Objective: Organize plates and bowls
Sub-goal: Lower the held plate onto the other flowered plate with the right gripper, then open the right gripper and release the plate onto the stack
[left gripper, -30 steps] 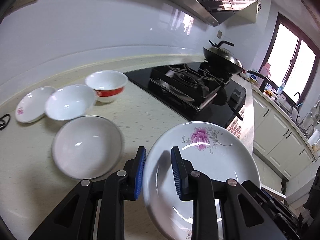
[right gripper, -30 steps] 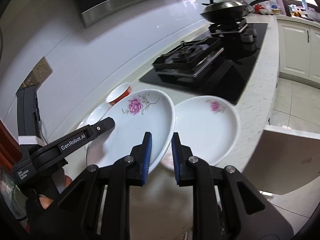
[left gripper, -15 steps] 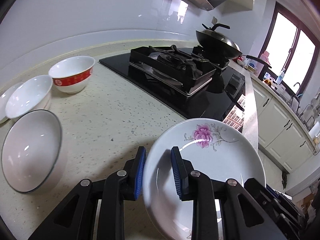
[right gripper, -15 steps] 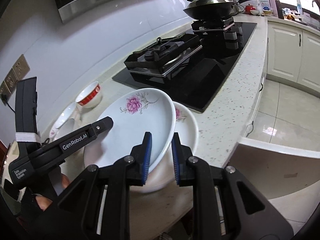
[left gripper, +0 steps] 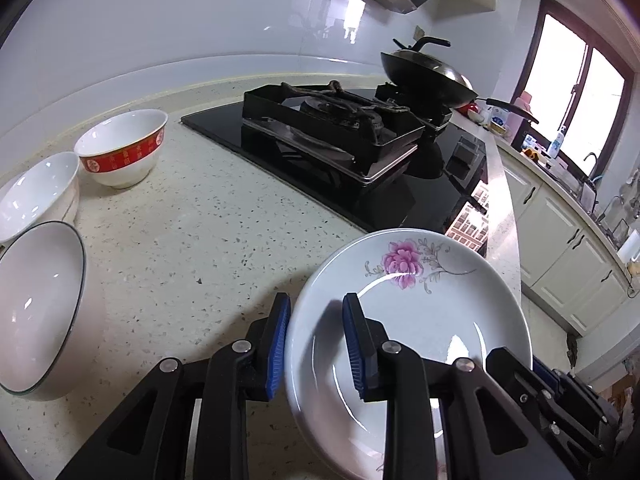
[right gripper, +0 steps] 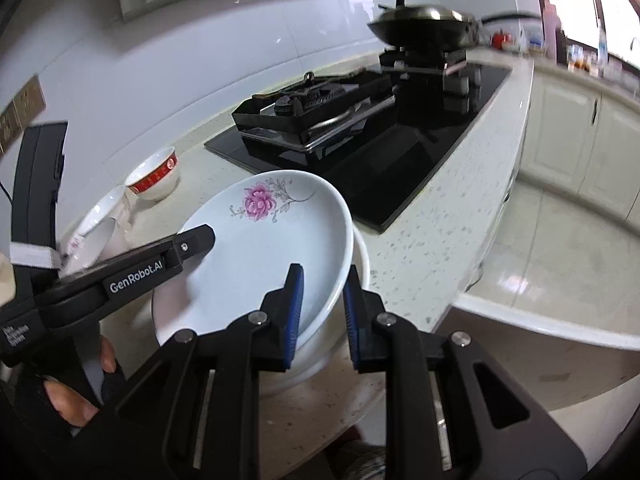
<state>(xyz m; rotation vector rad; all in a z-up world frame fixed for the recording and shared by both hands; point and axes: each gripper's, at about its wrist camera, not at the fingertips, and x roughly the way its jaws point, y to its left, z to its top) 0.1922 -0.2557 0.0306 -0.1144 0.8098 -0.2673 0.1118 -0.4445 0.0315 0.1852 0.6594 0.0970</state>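
Note:
A white plate with a pink flower is held by both grippers. My left gripper is shut on its left rim. My right gripper is shut on its right rim. The plate now sits directly over a second white plate, whose edge shows just beneath it on the speckled counter. A black-rimmed white bowl, a plain white bowl and a red-banded bowl stand to the left.
A black gas hob with a wok lies behind the plates. The counter's front edge drops off at the right. White cabinets line the far side.
Both grippers carried the flowered plate to the right, over the second plate, which is now almost hidden beneath it. The bowls have slid toward the left edge of the left wrist view.

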